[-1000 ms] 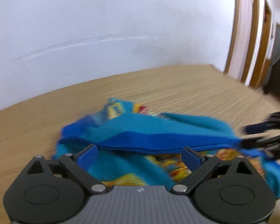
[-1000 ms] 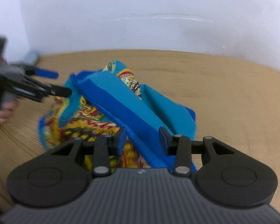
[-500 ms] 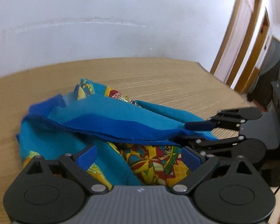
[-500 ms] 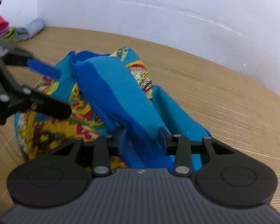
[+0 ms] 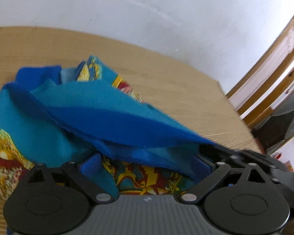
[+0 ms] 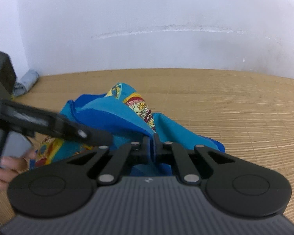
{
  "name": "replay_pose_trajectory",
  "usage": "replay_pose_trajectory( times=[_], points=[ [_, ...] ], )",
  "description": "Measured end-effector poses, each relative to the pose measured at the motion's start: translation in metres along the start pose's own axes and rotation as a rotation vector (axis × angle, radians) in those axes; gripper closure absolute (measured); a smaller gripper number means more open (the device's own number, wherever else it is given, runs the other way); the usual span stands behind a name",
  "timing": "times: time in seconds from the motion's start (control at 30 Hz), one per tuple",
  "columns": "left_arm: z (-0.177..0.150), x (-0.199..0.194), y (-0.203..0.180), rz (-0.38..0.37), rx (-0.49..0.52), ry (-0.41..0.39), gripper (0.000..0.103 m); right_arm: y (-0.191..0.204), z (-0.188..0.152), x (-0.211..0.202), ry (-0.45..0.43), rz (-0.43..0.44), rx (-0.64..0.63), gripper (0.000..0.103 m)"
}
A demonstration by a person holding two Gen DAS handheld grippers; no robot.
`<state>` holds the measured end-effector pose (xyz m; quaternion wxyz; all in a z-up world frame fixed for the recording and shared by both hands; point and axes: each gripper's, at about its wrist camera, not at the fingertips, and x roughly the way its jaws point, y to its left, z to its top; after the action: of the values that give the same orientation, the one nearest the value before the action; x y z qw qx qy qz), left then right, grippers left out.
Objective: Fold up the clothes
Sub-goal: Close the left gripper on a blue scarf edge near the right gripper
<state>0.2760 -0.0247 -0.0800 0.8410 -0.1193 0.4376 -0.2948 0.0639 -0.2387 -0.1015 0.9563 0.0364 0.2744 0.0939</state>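
Note:
A crumpled blue garment with a yellow and red print lies on the wooden table. My left gripper is low over its near side. The jaws are closing, and a dark blue fold and printed cloth lie between the fingers without being pressed. My right gripper is shut on the garment's dark blue hem, which runs up out of the closed fingertips. Each gripper shows in the other's view: the right gripper holds the fold's tip, and a left finger reaches in beside a person's hand.
A white wall backs the table. A rolled grey cloth lies against it at the far left. The table's right edge drops off towards a wooden door frame. Bare wood stretches to the right of the garment.
The right jaws have come together on the blue hem. The left gripper has rolled, sunk towards the cloth and come close beside the right gripper, its fingers a little narrower.

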Motion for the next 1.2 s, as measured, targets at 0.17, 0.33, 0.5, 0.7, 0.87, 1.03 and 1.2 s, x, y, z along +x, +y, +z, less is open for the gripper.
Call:
replay_pose_trajectory(
  times=[0.17, 0.33, 0.5, 0.7, 0.87, 1.03, 1.2],
  points=[
    [-0.004, 0.005, 0.005, -0.030, -0.032, 0.002, 0.096, 0.003, -0.004, 0.003, 0.004, -0.002, -0.020, 0.097],
    [-0.006, -0.014, -0.002, -0.041, 0.021, -0.038, 0.096, 0.010, -0.009, 0.014, 0.067, -0.004, -0.071, 0.092],
    [-0.005, 0.014, 0.006, -0.018, -0.105, 0.040, 0.057, 0.022, -0.014, 0.036, 0.094, -0.048, -0.173, 0.075],
    [-0.004, 0.020, 0.001, 0.014, -0.066, -0.010, 0.097, 0.024, -0.019, 0.059, 0.128, -0.052, -0.157, 0.082],
    [-0.003, -0.026, -0.012, 0.023, 0.030, -0.133, 0.100, 0.025, 0.001, 0.025, -0.024, -0.070, -0.073, 0.099],
    [0.008, -0.109, -0.013, 0.041, 0.031, -0.306, 0.101, 0.016, 0.047, -0.039, -0.252, -0.207, -0.055, 0.099],
    [0.034, -0.225, -0.010, 0.170, 0.050, -0.563, 0.101, -0.006, 0.100, -0.116, -0.474, -0.385, -0.051, 0.099]
  ],
)
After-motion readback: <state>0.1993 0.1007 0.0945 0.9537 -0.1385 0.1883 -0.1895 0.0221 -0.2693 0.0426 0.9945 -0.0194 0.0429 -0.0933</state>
